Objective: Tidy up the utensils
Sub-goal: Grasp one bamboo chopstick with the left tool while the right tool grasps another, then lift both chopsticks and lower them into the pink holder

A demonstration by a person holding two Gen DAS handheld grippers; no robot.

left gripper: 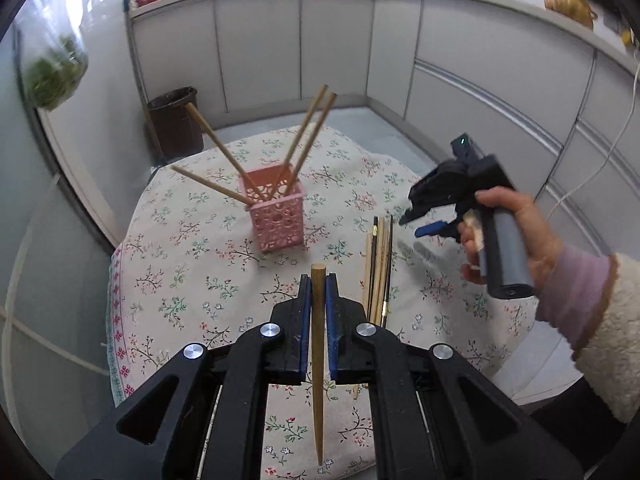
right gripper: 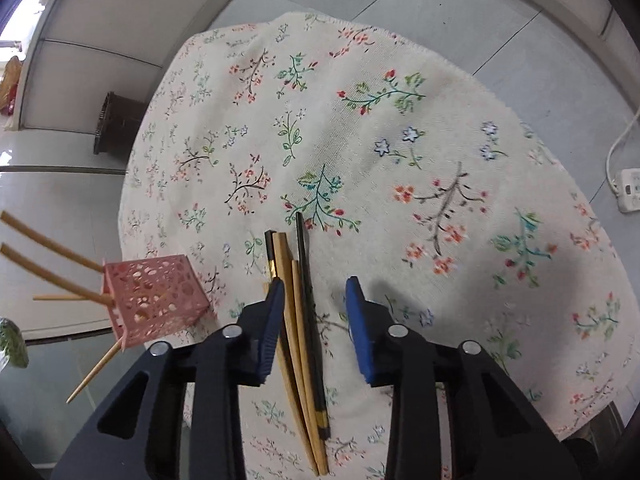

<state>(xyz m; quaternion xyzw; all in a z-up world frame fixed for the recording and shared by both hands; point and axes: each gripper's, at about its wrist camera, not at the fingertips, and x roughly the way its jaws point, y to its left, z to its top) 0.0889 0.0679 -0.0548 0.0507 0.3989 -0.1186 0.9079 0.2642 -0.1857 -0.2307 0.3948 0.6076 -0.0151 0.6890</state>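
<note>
My left gripper [left gripper: 319, 280] has its jaws clamped on one wooden chopstick [left gripper: 318, 344]. Its long axis runs along the fingers, blunt end poking out past the fingertips toward the pink holder [left gripper: 275, 216], thin tip trailing back under the gripper. My right gripper [right gripper: 314, 292] stands part-open, pressing on nothing, above the loose chopsticks [right gripper: 300, 320], which lie on the floral cloth [right gripper: 360, 140] to the right of the pink holder. They lie lengthwise between the fingers, closer to the left pad. The holder carries four chopsticks leaning outward.
</note>
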